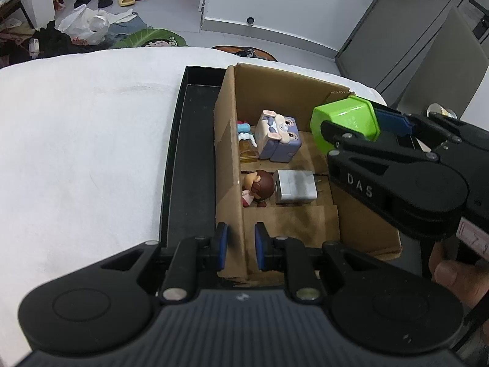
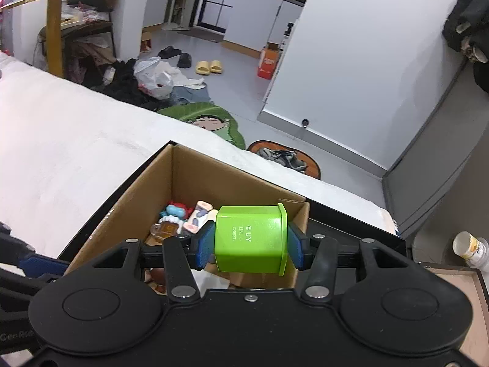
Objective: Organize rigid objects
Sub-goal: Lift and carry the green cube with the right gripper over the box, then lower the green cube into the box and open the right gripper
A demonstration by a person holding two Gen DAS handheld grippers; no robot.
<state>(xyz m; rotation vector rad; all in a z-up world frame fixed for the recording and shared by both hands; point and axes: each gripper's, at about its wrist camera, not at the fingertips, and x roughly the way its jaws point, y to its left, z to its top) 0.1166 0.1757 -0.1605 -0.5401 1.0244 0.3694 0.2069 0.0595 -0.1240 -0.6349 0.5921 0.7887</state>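
Right gripper (image 2: 250, 240) pinching green cup (image 2: 250, 238), axis crosswise, above box (image 1: 227, 140); free bay at 6 o'clock. Left gripper (image 1: 241, 246) pinching box wall.

One cardboard box (image 1: 275, 91) sits in one black tray (image 1: 189, 159). Inside the box I count four things: one purple-grey cube toy (image 1: 278, 136), one small blue-and-red figure on an amber mug (image 1: 246, 145), one brown-haired doll (image 1: 259, 186) and one silver charger block (image 1: 295, 186). One green cup (image 2: 250, 238) is above the box. On the floor: two yellow slippers (image 2: 209, 67) and two black ones (image 2: 177, 55).
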